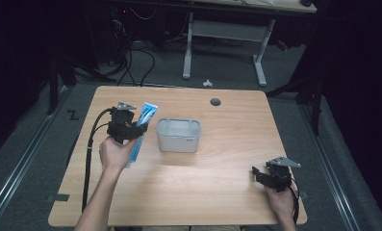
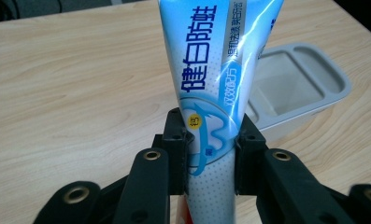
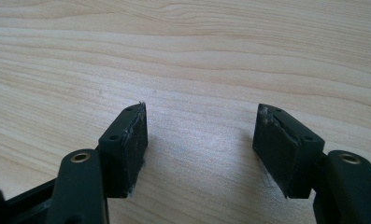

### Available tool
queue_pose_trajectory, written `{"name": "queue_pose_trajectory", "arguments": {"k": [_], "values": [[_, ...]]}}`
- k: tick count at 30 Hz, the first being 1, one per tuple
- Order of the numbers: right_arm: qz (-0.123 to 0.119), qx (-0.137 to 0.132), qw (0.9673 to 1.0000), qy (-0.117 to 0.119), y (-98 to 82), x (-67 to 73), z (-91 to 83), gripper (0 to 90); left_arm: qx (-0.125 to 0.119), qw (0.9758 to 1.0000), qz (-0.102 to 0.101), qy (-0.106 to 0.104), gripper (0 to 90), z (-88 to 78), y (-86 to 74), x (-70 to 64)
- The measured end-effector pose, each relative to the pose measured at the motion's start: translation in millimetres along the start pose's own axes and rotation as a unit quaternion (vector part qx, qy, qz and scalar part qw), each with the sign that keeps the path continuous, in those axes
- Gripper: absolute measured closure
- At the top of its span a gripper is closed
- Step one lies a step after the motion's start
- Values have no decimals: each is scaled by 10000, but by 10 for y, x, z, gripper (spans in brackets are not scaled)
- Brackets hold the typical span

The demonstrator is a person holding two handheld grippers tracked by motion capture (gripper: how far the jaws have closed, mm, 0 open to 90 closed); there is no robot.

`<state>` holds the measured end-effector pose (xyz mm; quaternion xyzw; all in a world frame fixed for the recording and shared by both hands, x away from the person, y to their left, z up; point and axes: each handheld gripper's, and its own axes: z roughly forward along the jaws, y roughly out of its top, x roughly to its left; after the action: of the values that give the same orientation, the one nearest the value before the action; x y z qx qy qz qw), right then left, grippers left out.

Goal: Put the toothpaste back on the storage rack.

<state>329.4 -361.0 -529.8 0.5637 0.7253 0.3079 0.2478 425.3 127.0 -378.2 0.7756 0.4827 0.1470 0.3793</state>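
Note:
A blue and white toothpaste tube (image 1: pixel 141 129) with printed characters is clamped in my left gripper (image 1: pixel 126 131), held above the table's left side. In the left gripper view both pads press on the tube (image 2: pixel 216 84) near its lower part, and the tube stands up between the jaws of that gripper (image 2: pixel 211 149). A grey two-compartment container (image 1: pixel 178 135) sits just right of the tube; it appears behind the tube as a grey tray (image 2: pixel 295 84). My right gripper (image 1: pixel 261 172) rests low near the table's front right, open, with bare wood between its jaws (image 3: pixel 202 140).
The wooden table (image 1: pixel 227 144) has a round cable hole (image 1: pixel 215 102) near its far edge. Black cables trail from the left gripper down the table's left side. A white desk frame stands on the floor beyond the table.

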Motion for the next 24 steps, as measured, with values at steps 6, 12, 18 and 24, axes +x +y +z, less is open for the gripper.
{"name": "queue_pose_trajectory", "arguments": {"k": [6, 12, 18, 24], "values": [[0, 0, 10000, 3, 0, -1, 0, 356, -25, 10000, 73, -49, 722, 9, 77, -91], [5, -1, 10000, 10, 0, 0, 0, 355, -94, 9998, 150, -133, 721, 17, 185, -194], [5, -1, 10000, 14, 0, 1, 0, 355, -188, 9994, 186, -226, 727, 121, 302, -290], [2, 1, 10000, 12, 0, 2, 0, 355, -378, 9984, 282, -319, 730, 229, 408, -399]]}}
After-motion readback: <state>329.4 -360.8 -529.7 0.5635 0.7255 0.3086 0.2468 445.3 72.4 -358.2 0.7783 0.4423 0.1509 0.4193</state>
